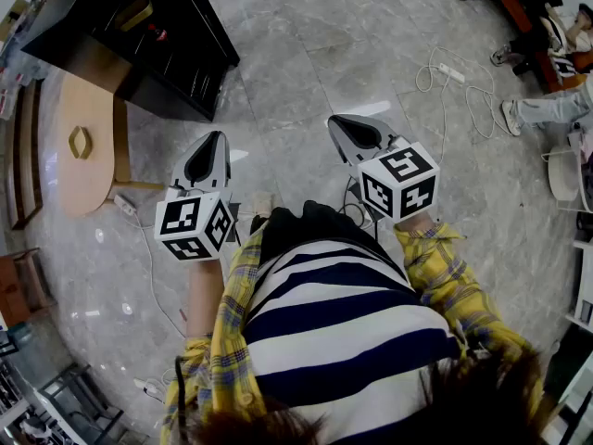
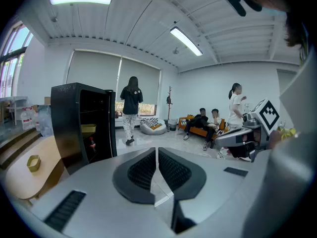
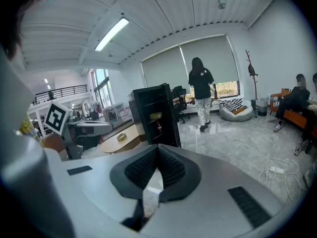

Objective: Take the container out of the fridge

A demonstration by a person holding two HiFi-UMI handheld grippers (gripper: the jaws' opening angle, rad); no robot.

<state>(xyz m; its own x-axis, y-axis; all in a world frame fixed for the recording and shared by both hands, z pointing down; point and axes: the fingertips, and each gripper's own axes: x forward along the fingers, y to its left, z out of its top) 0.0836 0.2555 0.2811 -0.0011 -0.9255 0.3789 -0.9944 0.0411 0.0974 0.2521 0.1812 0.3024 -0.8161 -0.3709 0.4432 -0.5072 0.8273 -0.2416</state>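
Observation:
The black fridge (image 1: 139, 44) stands open across the floor, up and left of me. A yellow container (image 2: 88, 128) sits on one of its shelves, with a red-capped bottle (image 2: 91, 144) on the shelf below. The right gripper view shows the same yellow container (image 3: 155, 115) inside the fridge (image 3: 166, 118). My left gripper (image 1: 215, 139) is shut and holds nothing. My right gripper (image 1: 345, 124) is also shut and holds nothing. I hold both in front of my body, well short of the fridge, with the jaws pointing toward it.
A rounded wooden table (image 1: 83, 170) with a small yellow bowl (image 1: 81, 142) stands left of the fridge. A white cable with a power strip (image 1: 449, 72) lies on the marble floor at the right. A person stands (image 2: 131, 108) beyond the fridge, and others sit on a sofa (image 2: 198, 128).

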